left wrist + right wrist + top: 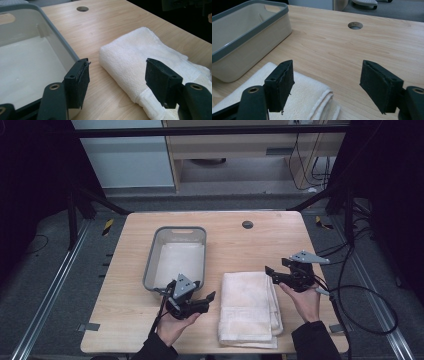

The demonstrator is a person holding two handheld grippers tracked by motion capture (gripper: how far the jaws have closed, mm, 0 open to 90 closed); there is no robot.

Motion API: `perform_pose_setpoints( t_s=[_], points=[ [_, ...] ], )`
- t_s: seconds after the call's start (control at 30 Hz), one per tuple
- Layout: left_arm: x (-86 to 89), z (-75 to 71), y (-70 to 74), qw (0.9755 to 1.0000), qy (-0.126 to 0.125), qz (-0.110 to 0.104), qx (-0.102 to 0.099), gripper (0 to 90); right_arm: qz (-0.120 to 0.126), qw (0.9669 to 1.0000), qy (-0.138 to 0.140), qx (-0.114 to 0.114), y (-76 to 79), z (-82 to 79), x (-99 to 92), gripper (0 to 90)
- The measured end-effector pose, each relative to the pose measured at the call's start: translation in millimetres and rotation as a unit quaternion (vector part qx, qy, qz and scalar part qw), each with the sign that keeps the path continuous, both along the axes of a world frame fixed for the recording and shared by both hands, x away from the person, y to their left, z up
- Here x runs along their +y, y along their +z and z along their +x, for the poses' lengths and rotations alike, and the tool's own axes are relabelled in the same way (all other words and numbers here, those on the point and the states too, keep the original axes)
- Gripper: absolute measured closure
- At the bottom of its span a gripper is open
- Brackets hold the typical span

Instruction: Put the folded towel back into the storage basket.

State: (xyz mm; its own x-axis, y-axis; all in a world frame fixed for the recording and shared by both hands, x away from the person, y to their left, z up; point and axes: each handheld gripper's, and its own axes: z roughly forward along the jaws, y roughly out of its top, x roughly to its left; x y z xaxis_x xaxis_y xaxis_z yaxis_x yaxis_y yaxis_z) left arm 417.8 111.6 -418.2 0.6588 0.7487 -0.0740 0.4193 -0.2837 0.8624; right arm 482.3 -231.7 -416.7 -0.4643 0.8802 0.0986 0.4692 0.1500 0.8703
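The towel lies folded flat on the tabletop in the high view, just beside the grey bin, ungrasped, with the left gripper and right gripper flanking it, so any lifting or moving is still ahead. The left gripper view shows white, thick terry cloth between wide-open, empty jaws. The right gripper view shows its layered edge under jaws likewise spread and empty.
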Motion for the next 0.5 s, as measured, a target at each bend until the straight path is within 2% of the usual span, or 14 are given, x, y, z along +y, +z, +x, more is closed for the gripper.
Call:
perform_pose_setpoints(
  t_s=[0.07,0.23,0.5],
  points=[
    [-1.9,-0.6,-1.4,1.0,-0.003,0.001,0.001,35.3,-0.002,1.0,0.001,0.001,-0.7,0.0,0.8,26.8],
    [-8.0,-3.3,-9.8,0.9998,-0.013,0.012,0.009,35.2,-0.026,0.9994,0.011,0.018,-6.7,2.2,4.9,25.2],
    [-17.3,-6.3,-24.9,0.9989,-0.024,0.032,0.025,35.1,-0.037,0.9986,0.019,0.033,-12.4,3.1,8.9,23.9]
  ],
)
